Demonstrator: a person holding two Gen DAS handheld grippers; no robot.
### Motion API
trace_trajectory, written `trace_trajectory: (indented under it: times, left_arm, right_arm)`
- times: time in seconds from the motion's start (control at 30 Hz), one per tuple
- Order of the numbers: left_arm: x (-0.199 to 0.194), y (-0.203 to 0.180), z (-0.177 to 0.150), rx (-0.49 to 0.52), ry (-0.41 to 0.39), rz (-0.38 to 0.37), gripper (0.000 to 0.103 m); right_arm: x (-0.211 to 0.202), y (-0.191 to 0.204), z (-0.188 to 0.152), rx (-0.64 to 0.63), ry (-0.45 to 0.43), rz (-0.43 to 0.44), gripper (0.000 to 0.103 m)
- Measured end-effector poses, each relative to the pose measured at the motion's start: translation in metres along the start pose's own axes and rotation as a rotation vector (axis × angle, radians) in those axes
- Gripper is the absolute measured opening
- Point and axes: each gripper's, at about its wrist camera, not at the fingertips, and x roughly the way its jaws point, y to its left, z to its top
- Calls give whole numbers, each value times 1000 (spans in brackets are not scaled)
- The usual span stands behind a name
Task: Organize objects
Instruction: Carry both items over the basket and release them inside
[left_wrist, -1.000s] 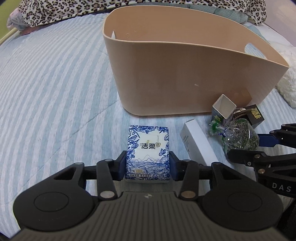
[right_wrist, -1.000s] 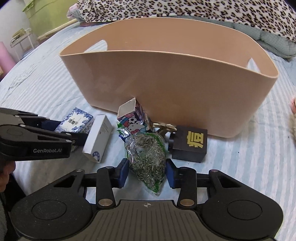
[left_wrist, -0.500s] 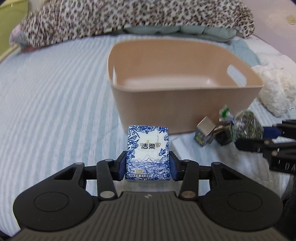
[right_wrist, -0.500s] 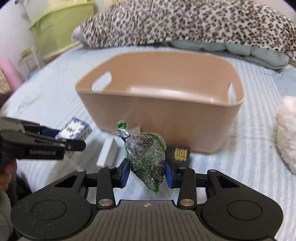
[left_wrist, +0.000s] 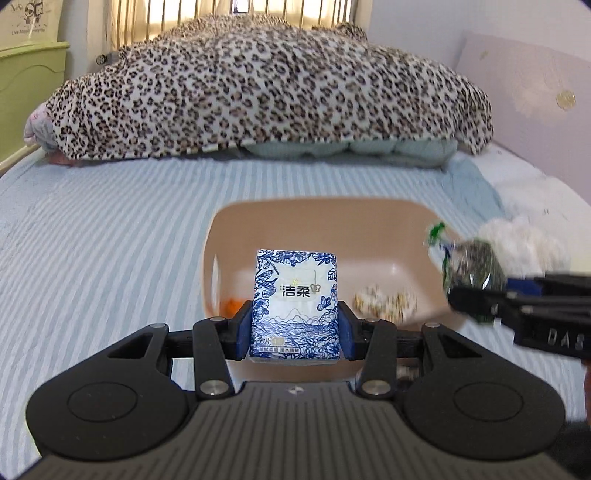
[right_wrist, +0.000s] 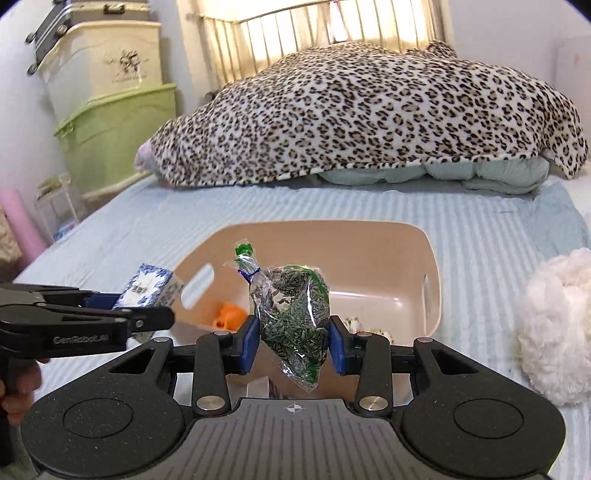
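Note:
My left gripper (left_wrist: 295, 332) is shut on a blue-and-white tissue pack (left_wrist: 295, 302) and holds it above the near rim of the beige tub (left_wrist: 236, 218). My right gripper (right_wrist: 293, 345) is shut on a clear bag of green-grey seeds (right_wrist: 293, 314), raised over the tub (right_wrist: 432, 258). The tissue pack (right_wrist: 147, 288) and left gripper show at the left in the right wrist view; the seed bag (left_wrist: 472, 262) shows at the right in the left wrist view. Inside the tub lie an orange item (right_wrist: 229, 314) and a speckled item (left_wrist: 384, 299).
The tub sits on a blue striped bed (left_wrist: 92, 240). A leopard-print blanket (left_wrist: 258, 92) is piled at the back. A white fluffy thing (right_wrist: 554, 325) lies right of the tub. Green and cream storage bins (right_wrist: 110, 129) stand at the left.
Both grippers have lifted their items off the bed and risen above the tub, so its inside is now in view. The remaining boxes on the bed have dropped out of sight.

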Motion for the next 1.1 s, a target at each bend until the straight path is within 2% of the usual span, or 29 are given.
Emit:
trace_trajectory:
  times: [0.1, 0.2, 0.4, 0.53, 0.67, 0.73, 0.77, 0.8, 0.83, 0.87, 1.1]
  left_arm:
    - [19, -1, 12, -3, -21, 15, 47]
    - [43, 0, 16, 5, -8, 31, 47]
    - [93, 1, 2, 22, 100, 74, 47]
    - [102, 0, -1, 63, 109, 107, 47]
    - [97, 2, 0, 42, 117, 76, 48]
    - [90, 2, 1, 40, 109, 82, 50]
    - [86, 2, 3, 43, 105, 90, 61]
    - [81, 3, 4, 41, 96, 95, 67]
    - [75, 3, 6, 37, 80, 97, 74]
    - [69, 3, 7, 35, 67, 94, 74]
    - [34, 11, 1, 19, 77, 80, 81]
  right_arm:
    - [11, -4, 9, 23, -11, -25, 37]
    - [26, -10, 17, 35, -13, -65, 37]
    - [63, -18, 19, 31, 34, -160, 37]
    - [83, -16, 10, -24, 106, -208, 37]
    - [88, -14, 2, -50, 133, -231, 38]
    - [84, -15, 3, -35, 123, -228, 48]
    - [81, -14, 3, -29, 116, -218, 51]
    - [76, -13, 3, -28, 107, -203, 53]
    - [72, -11, 2, -31, 97, -198, 61]
    - [67, -10, 1, -36, 88, -197, 67]
    - [32, -5, -7, -32, 48, -154, 79]
